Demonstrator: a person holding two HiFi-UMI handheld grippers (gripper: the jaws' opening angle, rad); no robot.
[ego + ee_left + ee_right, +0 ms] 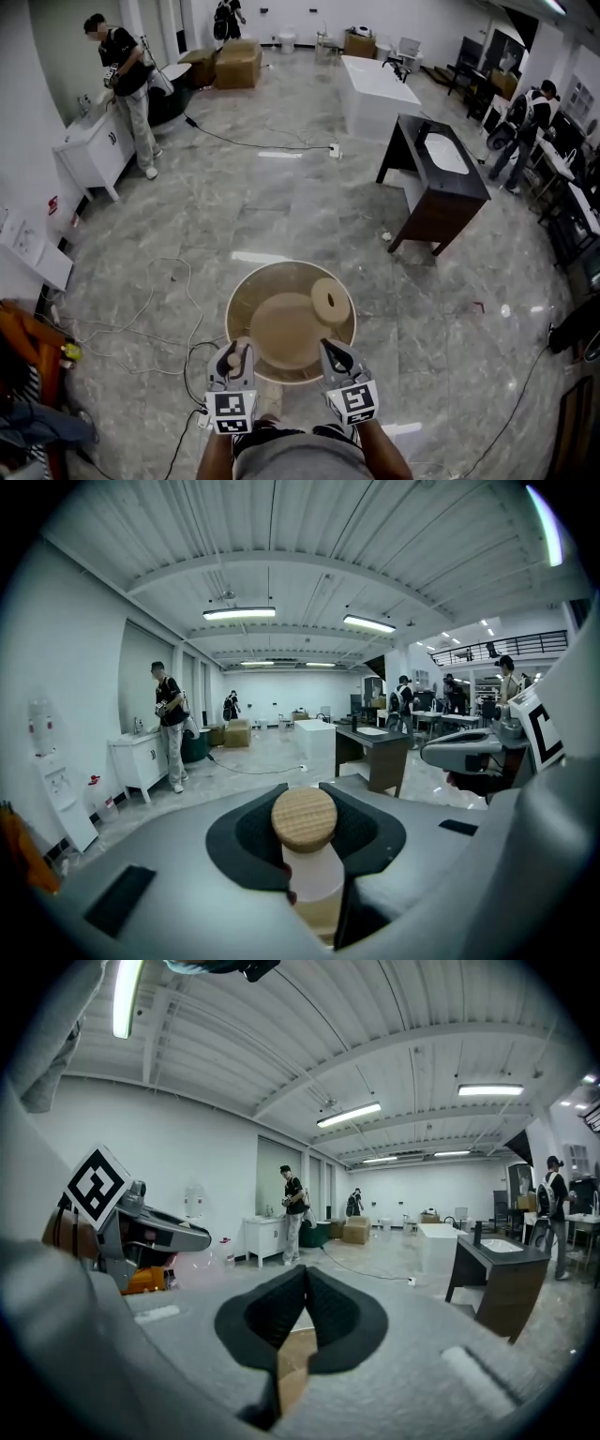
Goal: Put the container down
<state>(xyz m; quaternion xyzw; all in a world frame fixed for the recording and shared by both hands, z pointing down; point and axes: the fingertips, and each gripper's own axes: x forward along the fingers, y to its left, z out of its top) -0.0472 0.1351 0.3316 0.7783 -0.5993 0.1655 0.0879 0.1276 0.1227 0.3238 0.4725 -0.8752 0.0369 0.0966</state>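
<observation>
I hold a big round beige container point(246, 286) over the marble floor, seen in the head view just beyond both grippers. A flat round disc point(286, 328) and a smaller ring-shaped disc point(330, 300) lie inside it. My left gripper point(232, 361) is shut on a pale peg with a round wooden cap point(304, 817) at the container's near left rim. My right gripper point(336, 361) is shut on the thin near right rim; the brown edge point(295, 1363) runs up between its closed jaws point(302, 1312). The container's underside is hidden.
A dark vanity with a white basin point(441, 178) stands ahead to the right, a white block counter point(375, 89) beyond it. Cables point(150, 309) trail on the floor at left. A person stands by a white cabinet point(94, 150); others work at far right.
</observation>
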